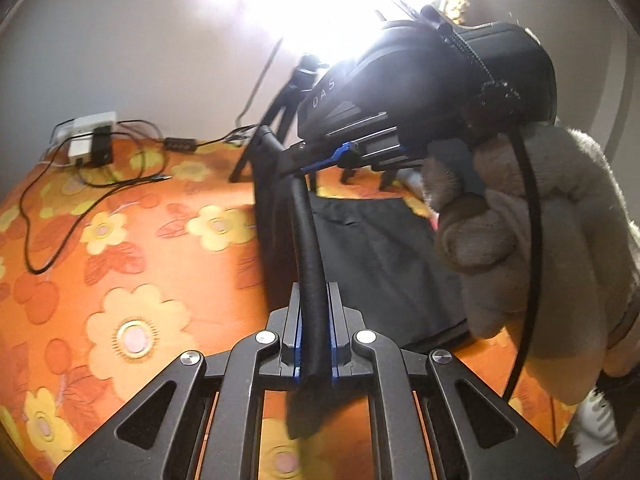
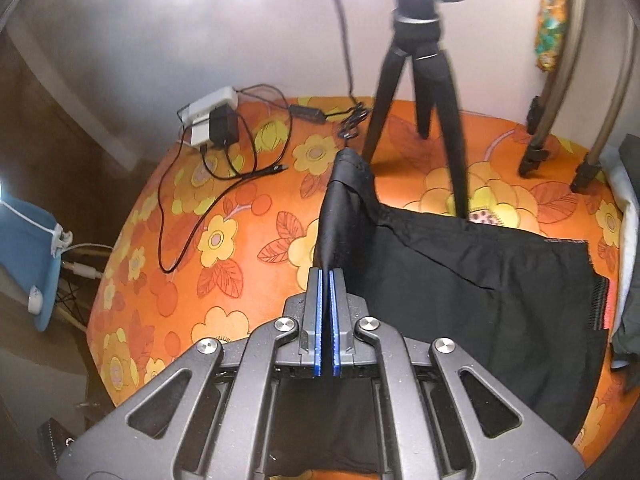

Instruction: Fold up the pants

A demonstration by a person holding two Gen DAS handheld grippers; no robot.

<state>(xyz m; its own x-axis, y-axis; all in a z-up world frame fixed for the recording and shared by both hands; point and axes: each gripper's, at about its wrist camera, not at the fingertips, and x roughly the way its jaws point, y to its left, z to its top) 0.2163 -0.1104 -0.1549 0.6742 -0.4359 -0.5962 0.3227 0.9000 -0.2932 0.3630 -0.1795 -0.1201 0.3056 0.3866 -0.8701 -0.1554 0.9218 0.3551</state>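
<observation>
Your orange flowered bedspread [image 2: 248,240] meets a pale wall, with a tripod [image 2: 416,60] and charger [image 2: 222,126] on it. Both your left gripper [image 1: 314,320] and right gripper [image 2: 327,292] pinch the black pants [image 2: 480,288] spread across it.

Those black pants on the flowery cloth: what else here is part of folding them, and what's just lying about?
Part of the job:
- black pants
- left tongs, shut on a pants edge
- right tongs, shut on pants fabric

Just lying about:
- black tripod
- white power strip with black adapter
- loose black cable
- second stand's tan legs
</observation>
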